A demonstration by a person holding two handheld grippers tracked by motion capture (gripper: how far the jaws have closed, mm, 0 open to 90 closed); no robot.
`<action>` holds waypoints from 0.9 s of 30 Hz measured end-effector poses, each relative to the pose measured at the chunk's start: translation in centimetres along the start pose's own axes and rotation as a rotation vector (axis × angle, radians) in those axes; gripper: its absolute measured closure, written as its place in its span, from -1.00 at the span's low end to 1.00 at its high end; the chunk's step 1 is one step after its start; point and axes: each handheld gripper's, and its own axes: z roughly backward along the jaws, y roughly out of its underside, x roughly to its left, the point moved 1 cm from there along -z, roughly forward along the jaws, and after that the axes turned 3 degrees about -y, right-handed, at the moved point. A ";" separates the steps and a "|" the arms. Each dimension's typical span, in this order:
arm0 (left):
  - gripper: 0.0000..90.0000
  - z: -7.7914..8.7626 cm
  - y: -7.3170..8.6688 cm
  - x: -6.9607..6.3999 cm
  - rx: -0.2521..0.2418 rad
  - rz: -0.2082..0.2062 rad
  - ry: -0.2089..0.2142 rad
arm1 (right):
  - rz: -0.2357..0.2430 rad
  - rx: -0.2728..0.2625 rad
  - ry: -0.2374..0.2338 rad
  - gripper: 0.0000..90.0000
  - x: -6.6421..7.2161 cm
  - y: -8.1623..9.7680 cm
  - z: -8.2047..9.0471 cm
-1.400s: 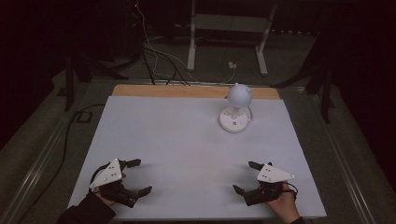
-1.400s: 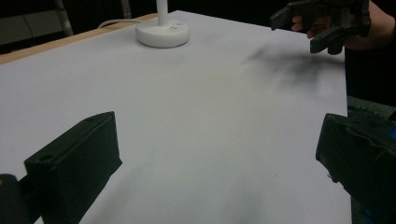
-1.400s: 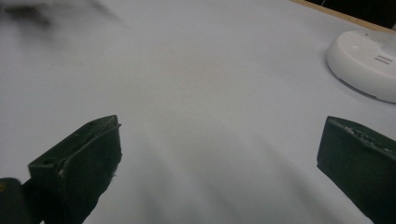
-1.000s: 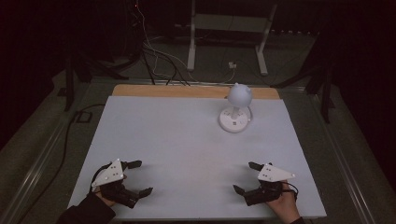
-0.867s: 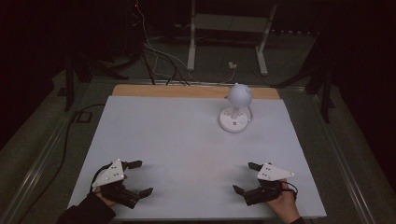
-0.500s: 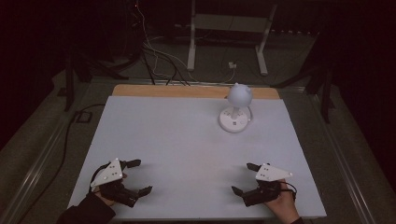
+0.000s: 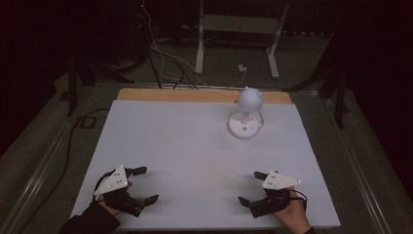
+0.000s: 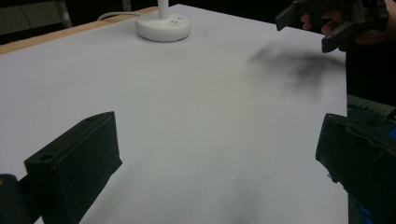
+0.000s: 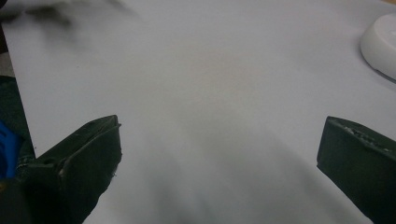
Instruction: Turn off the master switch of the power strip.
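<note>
Left gripper (image 7: pixel 142 185) sits at the bench's (image 7: pixel 195 146) near left corner, held just above the white surface; jaws spread wide, nothing between them. Right gripper (image 7: pixel 252 187) sits near the near right corner, jaws likewise spread wide and empty. The two are well apart along the near edge. White lamp (image 7: pixel 246 114), with a round head on a short stem and a disc base, stands upright near the far edge, right of centre, well apart from both grippers. In the left gripper view the lamp's base (image 8: pixel 163 27) lies far ahead.
</note>
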 end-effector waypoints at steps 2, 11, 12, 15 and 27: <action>-0.99 0.0 0.0 0.0 0.000 0.002 0.001 | -0.008 -0.003 -0.007 -1.00 0.0 -0.2 -0.1; -0.99 0.0 0.0 0.0 -0.001 -0.002 0.004 | -0.012 -0.008 -0.006 -1.00 -0.1 -1.1 0.1; -0.99 0.0 0.0 0.0 -0.002 0.000 0.004 | -0.013 -0.009 -0.007 -1.00 -0.1 -1.2 0.1; -0.99 0.0 0.0 0.0 -0.005 0.000 0.000 | -0.019 -0.014 -0.008 -1.00 -0.3 -1.5 0.2; -0.99 0.0 -0.1 0.0 -0.008 0.006 0.000 | 0.000 -0.026 -0.003 -1.00 -0.8 -3.1 0.2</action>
